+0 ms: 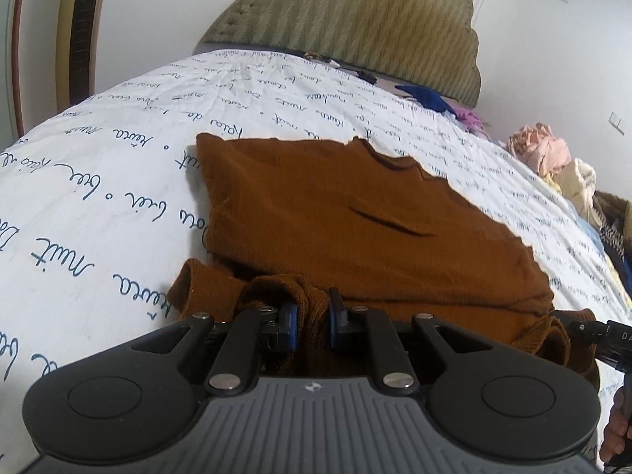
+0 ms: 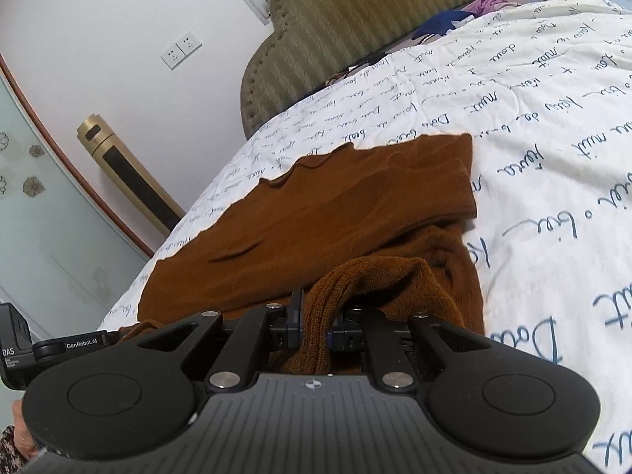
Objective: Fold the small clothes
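Ribbed rust-brown knit top (image 1: 355, 213) lay flat on the bed's script-printed white quilt (image 1: 98, 181). Left claw (image 1: 312, 316) and right claw (image 2: 318, 318) each pinched its bunched near hem. Only right view showed wall sockets (image 2: 181, 49).

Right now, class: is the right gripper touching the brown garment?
Touching. The right wrist view shows a bunched fold of the brown garment pinched between the fingers of the right gripper, with knit fabric filling the space between them.

The brown garment (image 1: 355, 217) bunches over both sets of jaws, hiding its near edge and their tips.
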`<action>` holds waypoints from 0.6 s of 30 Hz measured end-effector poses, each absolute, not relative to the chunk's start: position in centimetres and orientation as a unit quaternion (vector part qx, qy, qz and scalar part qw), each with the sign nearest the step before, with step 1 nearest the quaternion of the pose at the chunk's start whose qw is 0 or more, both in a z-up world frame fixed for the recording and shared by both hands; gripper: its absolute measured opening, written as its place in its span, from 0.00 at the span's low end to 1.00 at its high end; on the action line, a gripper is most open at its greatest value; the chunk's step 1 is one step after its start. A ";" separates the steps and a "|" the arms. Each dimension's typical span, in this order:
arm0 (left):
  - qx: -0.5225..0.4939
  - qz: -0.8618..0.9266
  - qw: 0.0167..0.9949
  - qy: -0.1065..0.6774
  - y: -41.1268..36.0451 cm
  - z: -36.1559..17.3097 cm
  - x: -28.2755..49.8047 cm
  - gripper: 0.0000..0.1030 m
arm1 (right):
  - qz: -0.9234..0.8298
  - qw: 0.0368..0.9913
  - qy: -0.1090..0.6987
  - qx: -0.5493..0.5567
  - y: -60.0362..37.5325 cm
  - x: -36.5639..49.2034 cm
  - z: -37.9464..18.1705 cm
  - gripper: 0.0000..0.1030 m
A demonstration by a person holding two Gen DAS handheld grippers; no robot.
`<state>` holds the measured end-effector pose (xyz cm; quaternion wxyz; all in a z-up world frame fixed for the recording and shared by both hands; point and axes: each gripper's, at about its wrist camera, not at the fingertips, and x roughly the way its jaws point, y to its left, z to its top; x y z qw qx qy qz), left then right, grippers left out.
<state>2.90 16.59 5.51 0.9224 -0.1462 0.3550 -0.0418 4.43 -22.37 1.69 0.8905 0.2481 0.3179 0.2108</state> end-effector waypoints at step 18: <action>-0.153 -0.025 0.936 0.318 16.4 7.3 3.1 0.14 | 0.217 0.888 0.317 0.255 -22.5 6.5 1.9 0.14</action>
